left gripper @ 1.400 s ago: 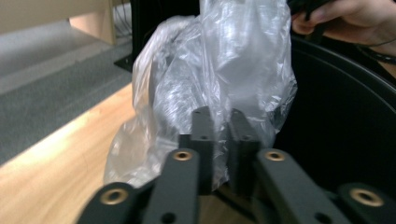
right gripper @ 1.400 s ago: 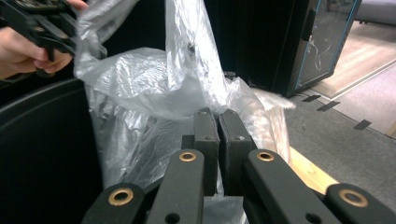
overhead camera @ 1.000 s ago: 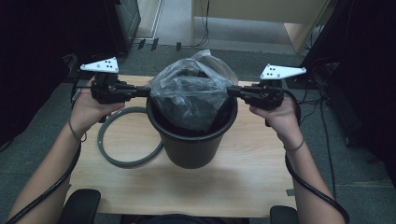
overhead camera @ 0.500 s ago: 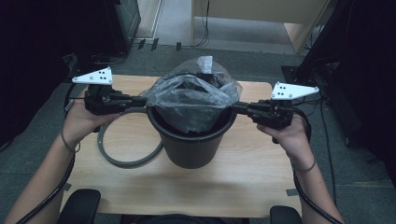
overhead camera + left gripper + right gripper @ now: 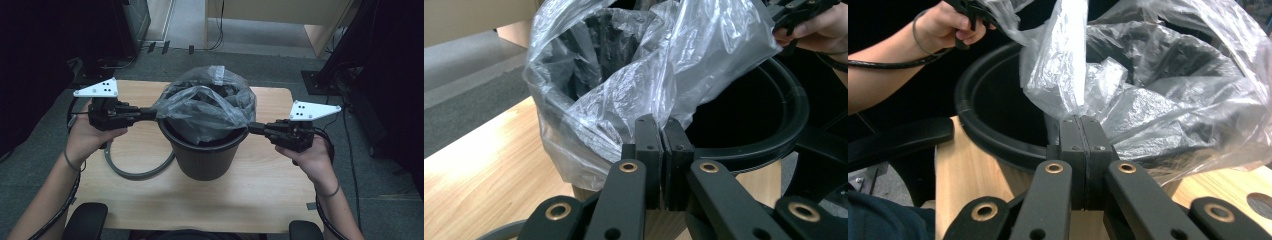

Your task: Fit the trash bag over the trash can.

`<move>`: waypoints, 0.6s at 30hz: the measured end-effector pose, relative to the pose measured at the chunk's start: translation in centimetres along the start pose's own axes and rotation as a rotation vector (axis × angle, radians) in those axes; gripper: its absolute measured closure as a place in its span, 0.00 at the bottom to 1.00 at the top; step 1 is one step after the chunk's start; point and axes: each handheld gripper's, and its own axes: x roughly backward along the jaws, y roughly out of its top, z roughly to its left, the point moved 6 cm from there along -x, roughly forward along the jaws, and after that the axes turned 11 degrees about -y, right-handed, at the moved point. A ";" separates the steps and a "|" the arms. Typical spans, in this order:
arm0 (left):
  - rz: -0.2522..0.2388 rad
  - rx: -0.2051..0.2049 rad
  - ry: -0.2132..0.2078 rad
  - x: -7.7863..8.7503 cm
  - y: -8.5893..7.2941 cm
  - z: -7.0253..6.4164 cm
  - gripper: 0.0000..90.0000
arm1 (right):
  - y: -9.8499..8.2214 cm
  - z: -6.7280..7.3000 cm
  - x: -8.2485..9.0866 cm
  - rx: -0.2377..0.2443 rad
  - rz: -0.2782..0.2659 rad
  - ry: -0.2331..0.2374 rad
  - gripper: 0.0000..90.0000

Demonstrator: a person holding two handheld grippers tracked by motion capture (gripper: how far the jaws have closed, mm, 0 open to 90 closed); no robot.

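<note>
A black bin (image 5: 205, 157) stands mid-table with a clear plastic bag (image 5: 207, 102) billowing over its mouth. My left gripper (image 5: 154, 113) is shut on the bag's left edge, level with the bin's rim. My right gripper (image 5: 251, 128) is shut on the bag's right edge, on the opposite side. In the left gripper view the jaws (image 5: 663, 129) pinch the bag film (image 5: 624, 95) above the bin rim (image 5: 774, 140). From the right gripper view the closed gripper (image 5: 1081, 125) clamps the crinkled bag (image 5: 1158, 80) over the rim (image 5: 978, 130). The bag is stretched between both grippers.
A grey ring (image 5: 132, 167) lies flat on the wooden table (image 5: 175, 205) left of the bin, partly under it. Dark chair arms (image 5: 85, 220) sit at the table's near edge. Black equipment stands on the floor at both sides.
Both hands have moved outward and slightly down, spreading the bag wider across the bin's mouth. The bag's top has sunk lower toward the rim.
</note>
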 end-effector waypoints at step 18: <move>0.018 -0.022 -0.034 -0.3 -2.0 -0.9 0.97 | -2.4 1.8 -0.4 0.030 0.091 0.081 1.00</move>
